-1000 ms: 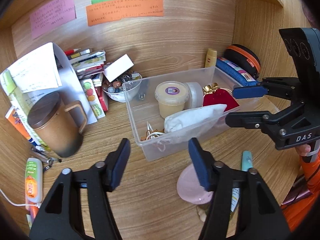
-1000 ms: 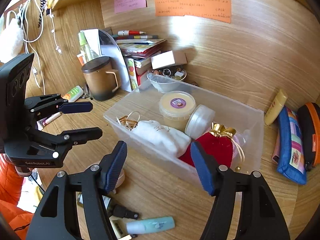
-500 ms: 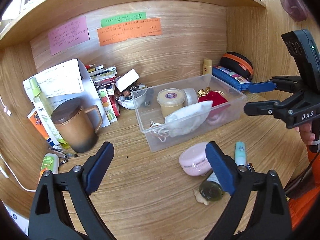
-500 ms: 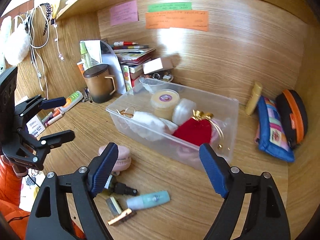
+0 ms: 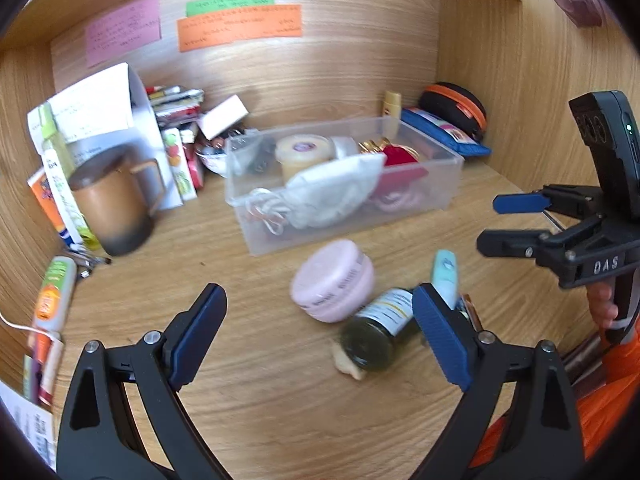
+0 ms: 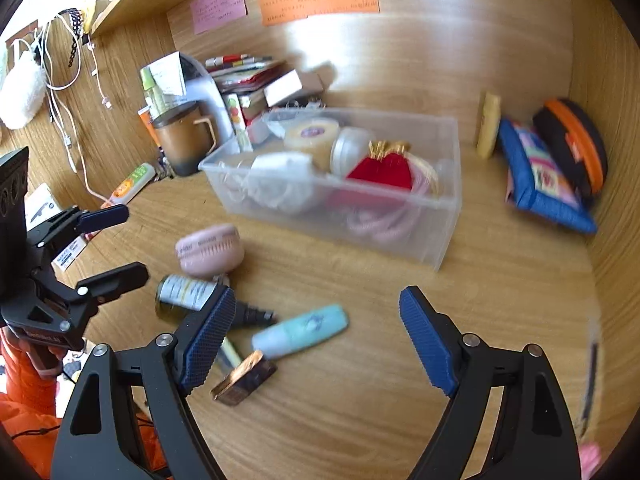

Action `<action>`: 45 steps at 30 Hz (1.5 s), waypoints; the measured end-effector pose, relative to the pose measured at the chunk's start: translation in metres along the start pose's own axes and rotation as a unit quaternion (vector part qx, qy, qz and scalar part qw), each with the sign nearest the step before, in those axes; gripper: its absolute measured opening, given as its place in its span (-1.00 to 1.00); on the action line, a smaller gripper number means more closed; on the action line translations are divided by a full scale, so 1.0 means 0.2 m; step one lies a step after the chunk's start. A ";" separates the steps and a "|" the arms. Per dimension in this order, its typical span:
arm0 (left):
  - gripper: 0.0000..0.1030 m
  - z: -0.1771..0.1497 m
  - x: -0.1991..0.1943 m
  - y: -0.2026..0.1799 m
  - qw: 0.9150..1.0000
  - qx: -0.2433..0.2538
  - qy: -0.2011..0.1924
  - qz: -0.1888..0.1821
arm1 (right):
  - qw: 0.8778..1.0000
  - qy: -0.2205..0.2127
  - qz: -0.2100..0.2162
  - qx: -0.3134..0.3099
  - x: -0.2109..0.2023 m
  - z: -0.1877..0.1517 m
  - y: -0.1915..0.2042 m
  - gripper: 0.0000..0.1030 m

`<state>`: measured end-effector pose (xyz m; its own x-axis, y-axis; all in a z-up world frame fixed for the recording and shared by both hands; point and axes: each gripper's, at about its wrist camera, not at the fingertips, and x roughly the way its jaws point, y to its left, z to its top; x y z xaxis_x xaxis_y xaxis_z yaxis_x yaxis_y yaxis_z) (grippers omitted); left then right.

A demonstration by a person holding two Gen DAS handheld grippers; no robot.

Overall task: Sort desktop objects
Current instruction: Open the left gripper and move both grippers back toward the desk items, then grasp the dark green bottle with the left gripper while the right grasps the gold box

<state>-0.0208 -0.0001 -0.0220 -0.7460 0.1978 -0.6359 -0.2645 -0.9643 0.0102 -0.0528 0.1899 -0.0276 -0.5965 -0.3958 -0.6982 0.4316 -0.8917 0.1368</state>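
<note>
A clear plastic bin [image 5: 448,184] [image 6: 440,236] on the wooden desk holds a yellow jar [image 5: 304,152], a white pouch [image 5: 340,188], a red pouch [image 6: 384,168] and a pink coil. In front of it lie a pink round case [image 5: 332,280] [image 6: 208,248], a dark glass bottle [image 5: 376,332] [image 6: 184,296], a teal tube [image 6: 300,330] [image 5: 445,276] and a copper-coloured stick [image 6: 244,378]. My left gripper [image 5: 318,294] [image 6: 120,244] hangs open above the pink case, holding nothing. My right gripper [image 6: 316,296] [image 5: 504,220] is open over the teal tube, also with nothing in it.
A brown lidded mug [image 5: 112,204], papers and booklets [image 5: 176,104] crowd the back left corner. A yellow tube [image 6: 490,124], a blue pouch [image 6: 540,176] and a black-and-orange case [image 6: 572,144] lie at the right wall. Cables [image 6: 60,92] hang at the left.
Both grippers have drawn back from the bin and opened wider. The pink case, bottle and teal tube now sit in front of the fingers.
</note>
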 end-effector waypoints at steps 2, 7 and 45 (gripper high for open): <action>0.84 -0.03 0.02 -0.02 1.000 -0.004 0.009 -0.004 | 1.000 0.010 0.009 0.003 0.01 -0.05 0.01 0.59; 0.84 -0.08 0.06 -0.06 0.999 -0.018 0.028 -0.009 | 0.999 0.032 0.021 -0.011 0.03 -0.14 0.06 0.59; 0.61 -0.09 0.26 -0.09 0.996 -0.061 0.047 -0.038 | 0.995 0.050 0.056 -0.071 0.17 -0.22 0.14 -0.06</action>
<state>-0.0444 0.0251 -0.0698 -0.6643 0.2585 -0.7013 -0.2364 -0.9628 -0.1309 -0.0315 0.1603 -0.0784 -0.4718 -0.4612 -0.7514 0.5866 -0.8005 0.1230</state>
